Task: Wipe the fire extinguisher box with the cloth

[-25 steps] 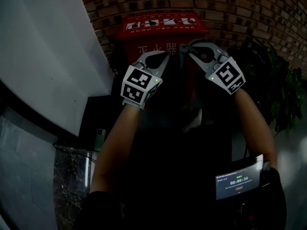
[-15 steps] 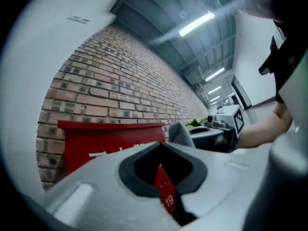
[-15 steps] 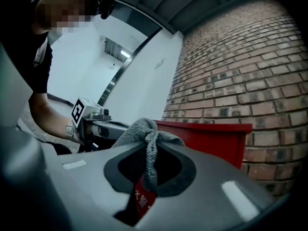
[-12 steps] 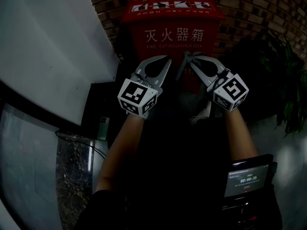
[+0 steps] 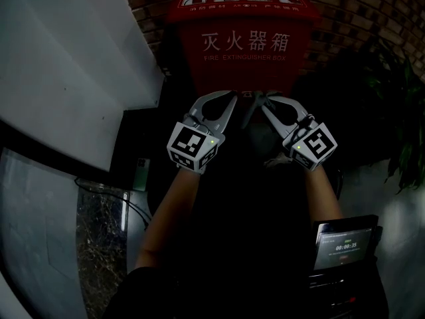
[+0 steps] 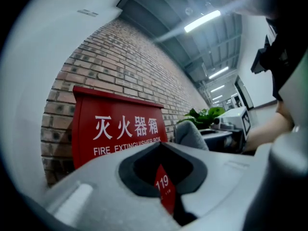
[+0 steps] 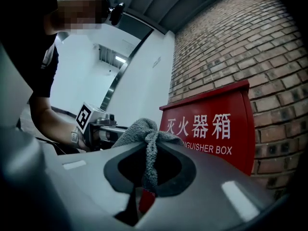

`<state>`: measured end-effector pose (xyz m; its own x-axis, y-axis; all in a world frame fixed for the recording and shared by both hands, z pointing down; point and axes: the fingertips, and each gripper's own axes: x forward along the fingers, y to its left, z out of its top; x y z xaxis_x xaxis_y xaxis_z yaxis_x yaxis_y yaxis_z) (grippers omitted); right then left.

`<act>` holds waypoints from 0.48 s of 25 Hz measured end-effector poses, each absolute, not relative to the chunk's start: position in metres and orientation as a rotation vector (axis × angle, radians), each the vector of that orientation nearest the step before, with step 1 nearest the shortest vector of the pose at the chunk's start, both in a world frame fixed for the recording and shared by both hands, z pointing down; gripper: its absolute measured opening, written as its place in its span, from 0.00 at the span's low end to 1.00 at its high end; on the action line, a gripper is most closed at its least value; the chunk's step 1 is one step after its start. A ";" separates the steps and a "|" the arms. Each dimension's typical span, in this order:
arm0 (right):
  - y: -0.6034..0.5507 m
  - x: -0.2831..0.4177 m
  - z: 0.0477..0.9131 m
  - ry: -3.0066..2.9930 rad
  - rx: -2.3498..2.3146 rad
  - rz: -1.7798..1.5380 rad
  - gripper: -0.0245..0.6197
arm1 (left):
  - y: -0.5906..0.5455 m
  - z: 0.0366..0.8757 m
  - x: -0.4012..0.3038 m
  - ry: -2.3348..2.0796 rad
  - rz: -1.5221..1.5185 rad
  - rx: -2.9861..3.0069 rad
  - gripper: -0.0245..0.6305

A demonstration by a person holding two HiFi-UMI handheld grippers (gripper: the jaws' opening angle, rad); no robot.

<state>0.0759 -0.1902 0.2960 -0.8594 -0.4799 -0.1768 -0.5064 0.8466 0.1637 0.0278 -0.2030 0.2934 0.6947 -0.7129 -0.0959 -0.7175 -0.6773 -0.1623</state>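
The red fire extinguisher box (image 5: 246,48) stands against the brick wall, with white lettering on its front. My right gripper (image 5: 263,102) is shut on a grey cloth (image 5: 251,111), low in front of the box. In the right gripper view the cloth (image 7: 145,131) bunches over the shut jaws (image 7: 151,146), with the box (image 7: 214,129) just beyond. My left gripper (image 5: 228,100) is beside it, shut with nothing held. In the left gripper view its tips (image 6: 161,146) point at the box (image 6: 115,126), and the cloth (image 6: 191,134) shows to the right.
A brick wall (image 5: 345,12) rises behind the box. A white slanted panel (image 5: 66,65) fills the left side. A potted plant (image 5: 398,131) stands at the right. A screen with a timer (image 5: 342,244) hangs at the person's waist. Marble floor (image 5: 99,244) and a cable lie lower left.
Both grippers have come down from the box's top edge to below its lettering. The cloth stays pinched in the right gripper. The head view has tilted, so more of the box front shows.
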 end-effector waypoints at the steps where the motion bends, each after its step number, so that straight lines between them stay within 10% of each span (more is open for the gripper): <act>1: -0.191 0.074 0.301 2.898 -0.773 0.305 0.08 | -0.204 0.296 0.029 1.153 0.036 -2.719 0.04; 12: -0.209 0.069 0.327 2.867 -0.756 0.330 0.08 | -0.219 0.330 0.028 1.124 0.052 -2.742 0.04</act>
